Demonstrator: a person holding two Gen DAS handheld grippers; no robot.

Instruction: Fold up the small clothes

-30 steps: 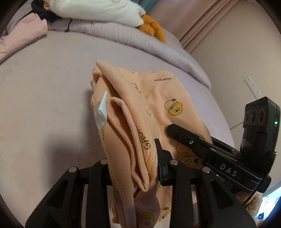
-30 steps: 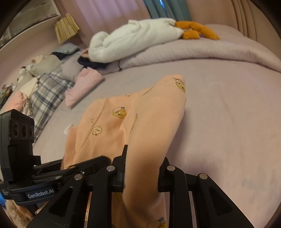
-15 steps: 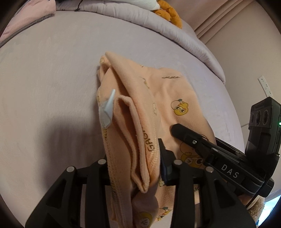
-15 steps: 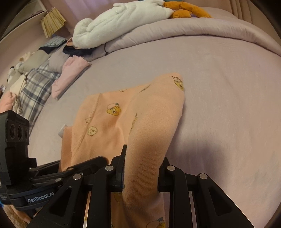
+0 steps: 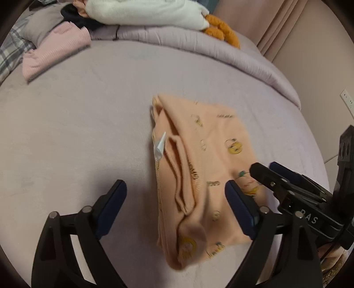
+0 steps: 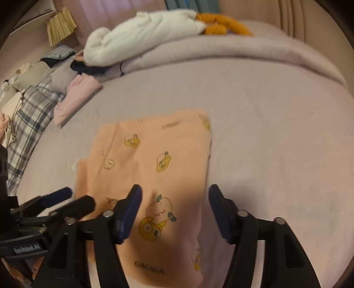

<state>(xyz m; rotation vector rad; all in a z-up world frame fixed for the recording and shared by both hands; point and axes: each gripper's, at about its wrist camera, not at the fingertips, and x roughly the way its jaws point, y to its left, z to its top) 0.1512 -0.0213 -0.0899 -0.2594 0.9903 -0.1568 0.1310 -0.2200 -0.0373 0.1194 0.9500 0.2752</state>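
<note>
A small peach garment (image 5: 205, 168) with yellow cartoon prints and a white label (image 5: 159, 148) lies folded on the lilac bed sheet (image 5: 77, 133). My left gripper (image 5: 176, 195) is open, its jaws wide on either side of the garment's near edge, holding nothing. The other gripper's fingers (image 5: 276, 179) show at the right of that view. In the right wrist view the garment (image 6: 154, 159) lies flat, and my right gripper (image 6: 174, 203) is open above its near right edge. The left gripper's fingers (image 6: 66, 199) show at the left there.
A folded pink garment (image 5: 53, 53) lies at the back left, next to plaid cloth (image 6: 28, 110). A white plush (image 5: 143, 11) with orange feet (image 5: 221, 33) rests on the rolled lilac duvet (image 5: 199, 46). A wall with a socket (image 5: 347, 99) stands at right.
Both grippers have opened and let go of the peach garment, which dropped flat onto the sheet. Both grippers have pulled back a little from it.
</note>
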